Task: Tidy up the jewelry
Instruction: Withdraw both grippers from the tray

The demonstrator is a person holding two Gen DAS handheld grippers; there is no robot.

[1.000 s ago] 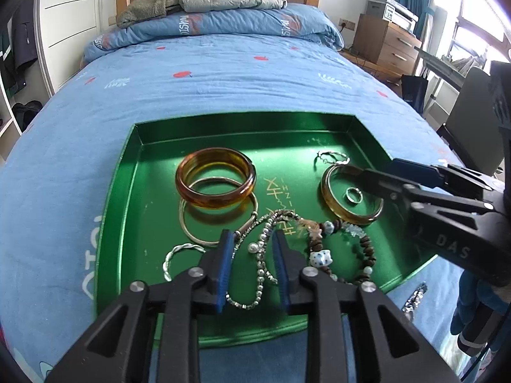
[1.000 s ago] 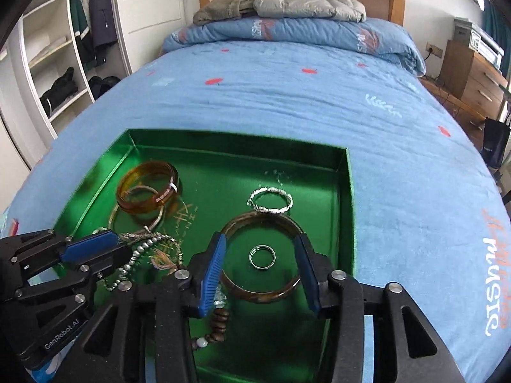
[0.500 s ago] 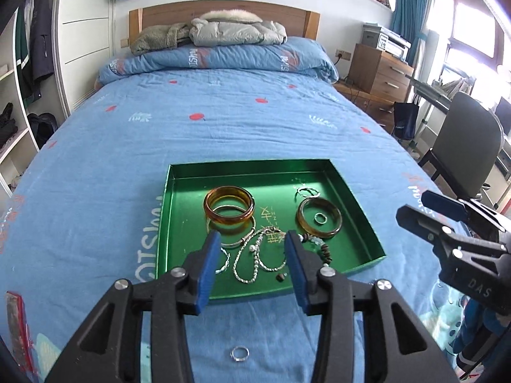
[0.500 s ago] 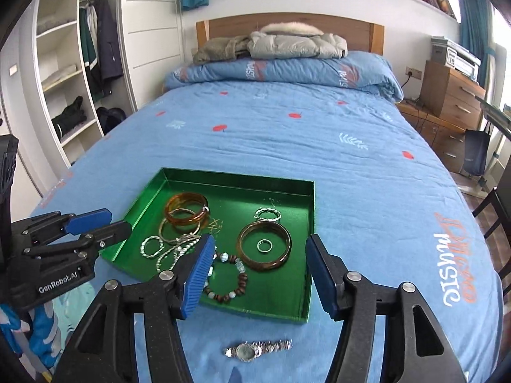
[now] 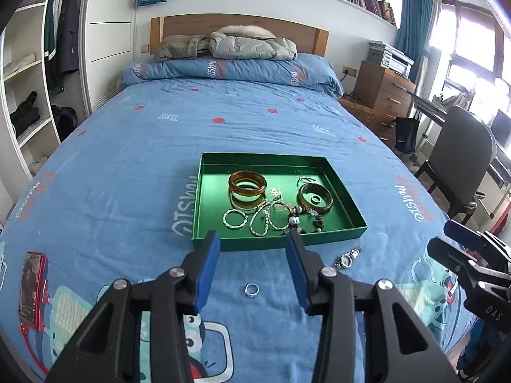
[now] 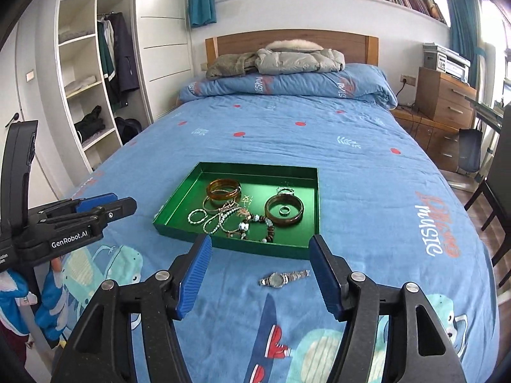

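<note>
A green tray [image 5: 278,243] [image 6: 242,245] lies on the blue bedspread. It holds an amber bangle [image 5: 247,194] [image 6: 223,195], a dark brown bangle [image 5: 314,209] [image 6: 284,221] with a small ring [image 5: 316,198] inside it, twisted silver bracelets, a pearl chain [image 5: 259,221] and a beaded bracelet [image 5: 295,220]. On the bedspread in front of the tray lie a silver ring [image 5: 251,289] and a silver watch [image 5: 346,259] [image 6: 281,278]. My left gripper [image 5: 252,237] [image 6: 121,204] hangs open above the bedspread, short of the tray. My right gripper [image 6: 260,241] [image 5: 460,245] is opening, with nothing between its jaws.
A red phone [image 5: 32,290] lies near the bed's left edge. A folded duvet [image 5: 230,70] and jackets lie by the headboard. A wardrobe with open shelves [image 6: 83,89] stands left of the bed. A wooden drawer unit [image 5: 383,89] and a dark chair [image 5: 460,156] stand right.
Both grippers have pulled back and up from over the tray to in front of it, and their jaws have spread wider. The ring and the watch on the bedspread have come into view.
</note>
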